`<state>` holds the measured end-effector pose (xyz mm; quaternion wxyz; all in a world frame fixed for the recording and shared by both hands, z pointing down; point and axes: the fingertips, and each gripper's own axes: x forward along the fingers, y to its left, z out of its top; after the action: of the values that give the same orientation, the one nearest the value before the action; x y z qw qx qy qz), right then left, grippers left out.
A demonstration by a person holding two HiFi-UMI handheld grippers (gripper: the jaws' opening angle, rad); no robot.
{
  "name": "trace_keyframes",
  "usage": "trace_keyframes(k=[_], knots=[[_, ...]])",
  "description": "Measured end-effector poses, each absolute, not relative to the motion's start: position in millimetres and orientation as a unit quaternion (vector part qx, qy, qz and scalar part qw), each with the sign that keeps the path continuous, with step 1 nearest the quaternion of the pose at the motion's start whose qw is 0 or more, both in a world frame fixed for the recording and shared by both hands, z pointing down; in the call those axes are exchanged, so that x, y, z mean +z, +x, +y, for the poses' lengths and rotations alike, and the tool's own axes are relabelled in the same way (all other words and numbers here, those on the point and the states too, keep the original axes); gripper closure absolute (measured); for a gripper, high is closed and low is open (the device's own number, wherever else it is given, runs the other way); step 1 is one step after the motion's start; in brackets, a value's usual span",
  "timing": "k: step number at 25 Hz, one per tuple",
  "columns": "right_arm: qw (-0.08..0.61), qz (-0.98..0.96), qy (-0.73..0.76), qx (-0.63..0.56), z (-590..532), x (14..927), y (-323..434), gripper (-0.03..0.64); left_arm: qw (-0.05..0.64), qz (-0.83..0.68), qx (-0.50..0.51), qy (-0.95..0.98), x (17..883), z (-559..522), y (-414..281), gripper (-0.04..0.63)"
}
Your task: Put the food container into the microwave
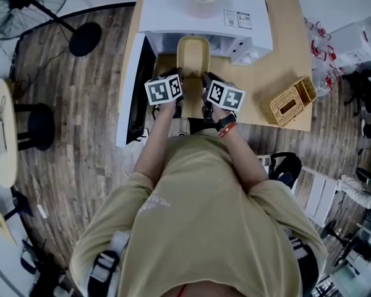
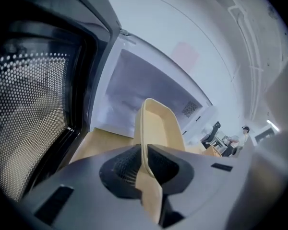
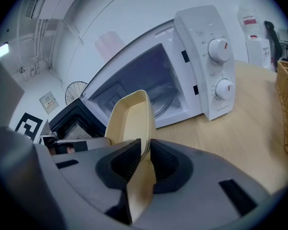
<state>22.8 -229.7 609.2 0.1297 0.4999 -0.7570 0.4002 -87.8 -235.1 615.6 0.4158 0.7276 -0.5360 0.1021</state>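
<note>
A beige food container (image 1: 193,55) is held level in front of the open white microwave (image 1: 204,8), its far end at the mouth of the cavity. My left gripper (image 1: 178,85) is shut on the container's left rim (image 2: 145,143). My right gripper (image 1: 205,86) is shut on the right rim (image 3: 145,128). The microwave door (image 1: 131,88) hangs open to the left, its mesh window (image 2: 29,114) close beside my left gripper. The cavity (image 3: 144,87) looks empty, with a glass turntable inside.
The microwave stands on a light wooden table (image 1: 284,60). A wicker basket (image 1: 289,101) lies at the table's right front. A pinkish roll (image 1: 203,0) sits on top of the microwave. Two control knobs (image 3: 220,49) face the right gripper view. A floor fan (image 1: 31,5) stands far left.
</note>
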Motion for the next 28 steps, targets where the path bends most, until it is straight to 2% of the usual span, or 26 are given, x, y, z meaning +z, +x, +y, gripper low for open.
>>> trace_keyframes(k=[16,28], knots=[[0.115,-0.762,0.496,0.401,-268.8,604.6,21.7,0.549,0.417,-0.53,0.103,0.732,626.8,-270.8,-88.0,0.54],[0.11,-0.771,0.5,0.379,-304.0,601.4,24.9,0.549,0.396,-0.516,0.044,0.758,608.2,-308.6,-85.8,0.54]])
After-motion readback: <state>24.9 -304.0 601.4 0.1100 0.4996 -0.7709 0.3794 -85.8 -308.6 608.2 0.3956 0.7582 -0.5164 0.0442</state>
